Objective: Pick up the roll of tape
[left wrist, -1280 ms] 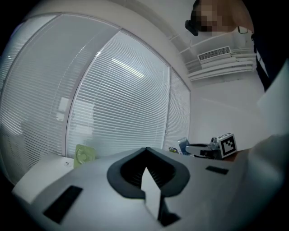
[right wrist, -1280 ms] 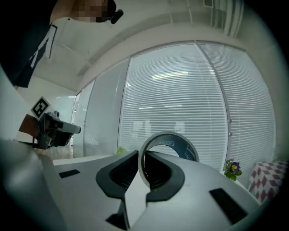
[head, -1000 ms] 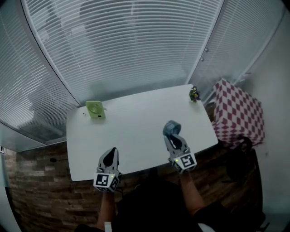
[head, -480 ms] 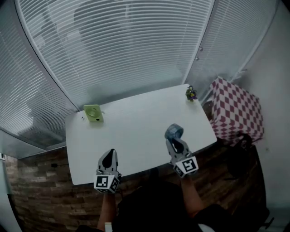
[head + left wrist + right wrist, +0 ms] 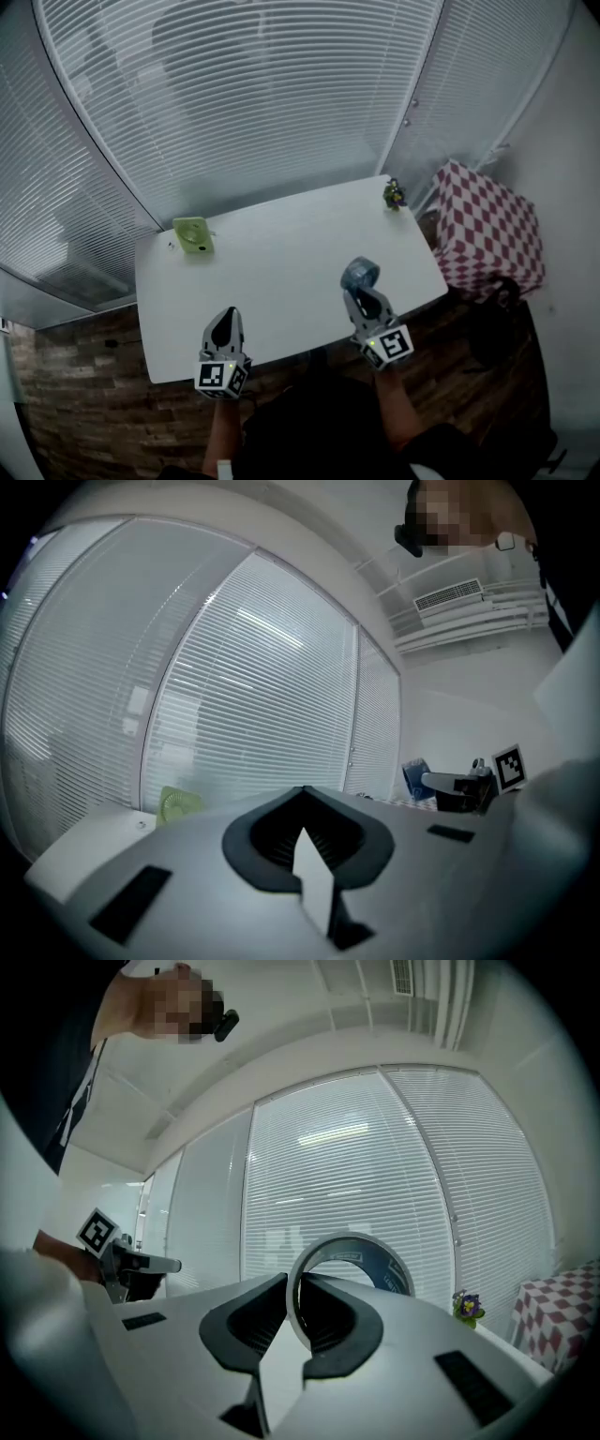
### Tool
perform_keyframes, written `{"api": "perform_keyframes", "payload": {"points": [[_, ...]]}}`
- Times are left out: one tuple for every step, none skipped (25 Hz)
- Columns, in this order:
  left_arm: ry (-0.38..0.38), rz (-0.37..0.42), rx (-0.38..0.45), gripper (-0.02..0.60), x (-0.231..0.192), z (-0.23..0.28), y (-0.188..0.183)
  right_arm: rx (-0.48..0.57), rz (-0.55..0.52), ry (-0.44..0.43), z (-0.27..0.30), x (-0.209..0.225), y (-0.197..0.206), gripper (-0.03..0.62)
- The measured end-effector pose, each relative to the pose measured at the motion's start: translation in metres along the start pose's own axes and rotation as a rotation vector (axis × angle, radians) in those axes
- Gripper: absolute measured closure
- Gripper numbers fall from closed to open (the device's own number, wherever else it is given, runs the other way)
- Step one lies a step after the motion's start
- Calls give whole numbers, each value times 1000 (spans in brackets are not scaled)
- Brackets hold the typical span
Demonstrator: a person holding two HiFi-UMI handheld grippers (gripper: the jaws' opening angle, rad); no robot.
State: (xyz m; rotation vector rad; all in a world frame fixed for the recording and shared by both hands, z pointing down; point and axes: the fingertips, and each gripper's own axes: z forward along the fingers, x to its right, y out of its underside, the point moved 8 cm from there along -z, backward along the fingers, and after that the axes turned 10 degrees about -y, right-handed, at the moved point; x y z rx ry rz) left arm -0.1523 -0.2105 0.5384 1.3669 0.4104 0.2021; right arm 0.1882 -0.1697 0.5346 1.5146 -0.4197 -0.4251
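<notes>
The roll of tape [image 5: 360, 274] is a blue-grey ring held up off the white table [image 5: 281, 272], clamped by its wall between the jaws of my right gripper [image 5: 364, 292]. In the right gripper view the roll of tape [image 5: 352, 1265] stands on edge above the jaws, with my right gripper [image 5: 298, 1321] shut on its near rim. My left gripper [image 5: 226, 328] hovers over the table's near left edge; in the left gripper view my left gripper [image 5: 305, 841] has its jaws together with nothing between them.
A green round object [image 5: 193, 233] lies at the table's far left. A small potted plant [image 5: 394, 195] stands at the far right corner. A red-and-white checked cloth [image 5: 487, 234] covers something right of the table. Window blinds [image 5: 244, 103] run behind.
My right gripper, with the tape, has shifted slightly right and toward the table's near edge and lifted a little. The left gripper has stayed in place.
</notes>
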Motion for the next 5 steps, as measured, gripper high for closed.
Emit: {"api": "perform_keyframes", "payload": {"points": [[4,-5,-1,575,0,1,-1,4,10,-4,1,-1,-1,548],[8,-7,0,575,1,2,-2,5,14,-6,2,-1,-1,548],[13,-6,4,575,1,3,-3,1,8,-7,2,-2,-1,548],[20,-4,7,575,2,4,-4,-4,-6,-9,3,-3,-1,548],[27,-1,10,575,3,5,-5,-10,-22,-14,4,-5,-1,548]]}}
